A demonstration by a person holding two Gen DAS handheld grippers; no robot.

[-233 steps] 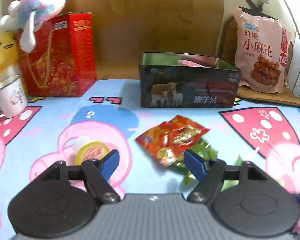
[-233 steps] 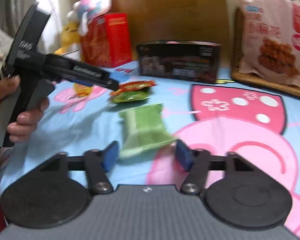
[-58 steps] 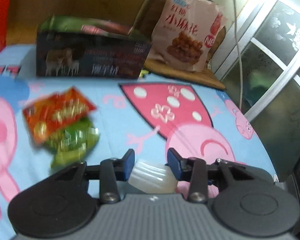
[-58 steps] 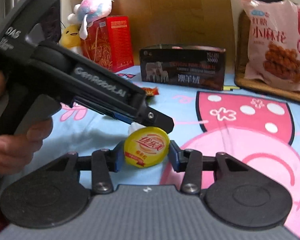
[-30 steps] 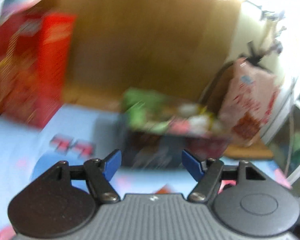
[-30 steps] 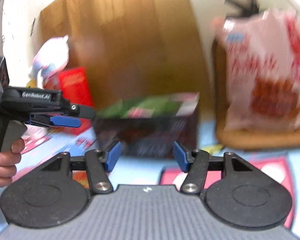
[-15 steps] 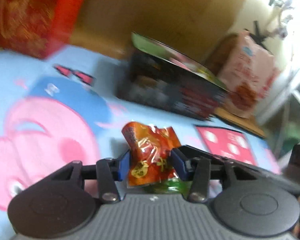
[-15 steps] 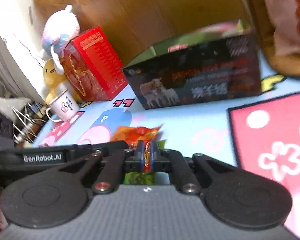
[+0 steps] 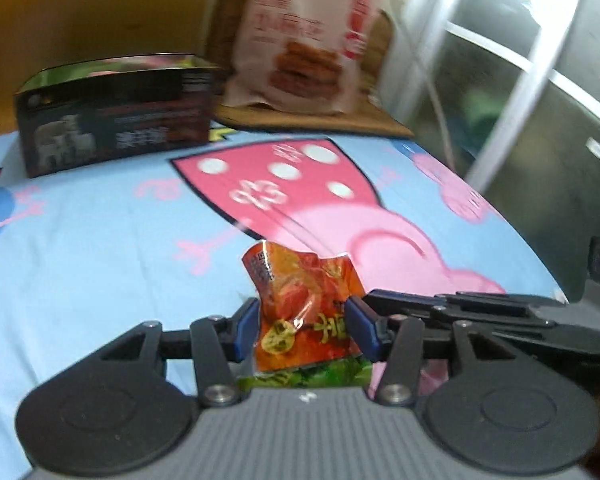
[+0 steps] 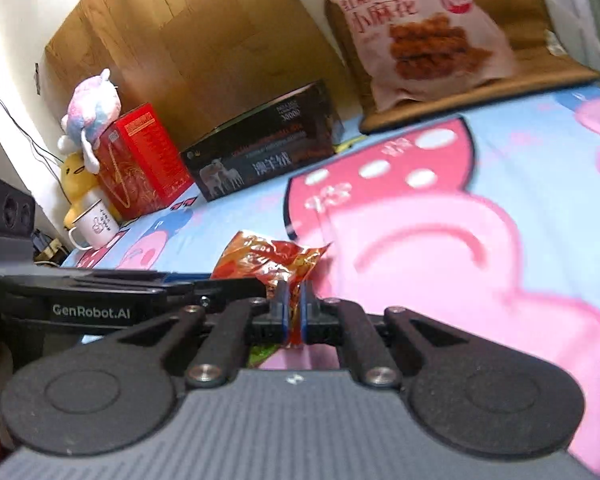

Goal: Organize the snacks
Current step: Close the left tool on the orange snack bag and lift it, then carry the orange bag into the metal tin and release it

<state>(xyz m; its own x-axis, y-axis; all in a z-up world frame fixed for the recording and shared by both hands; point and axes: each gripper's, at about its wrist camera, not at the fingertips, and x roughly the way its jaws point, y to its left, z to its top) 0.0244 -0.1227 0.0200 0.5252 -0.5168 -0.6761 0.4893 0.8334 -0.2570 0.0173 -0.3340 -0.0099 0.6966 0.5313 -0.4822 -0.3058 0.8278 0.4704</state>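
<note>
An orange-red snack packet stands crumpled between the pads of my left gripper, which is shut on its sides. A green packet shows just beneath it. My right gripper comes in from the right and is shut on the edge of the same orange-red packet. The dark open tin box with sheep on its side stands at the back on the cartoon cloth; it also shows in the right wrist view.
A big pink bag of twisted dough snacks leans at the back right on a brown mat. A red box, plush toys and a white mug stand at the back left. A window is at right.
Both grippers have stayed shut on the orange-red packet. The left wrist view has swung right, so the box now lies to the left and the window shows.
</note>
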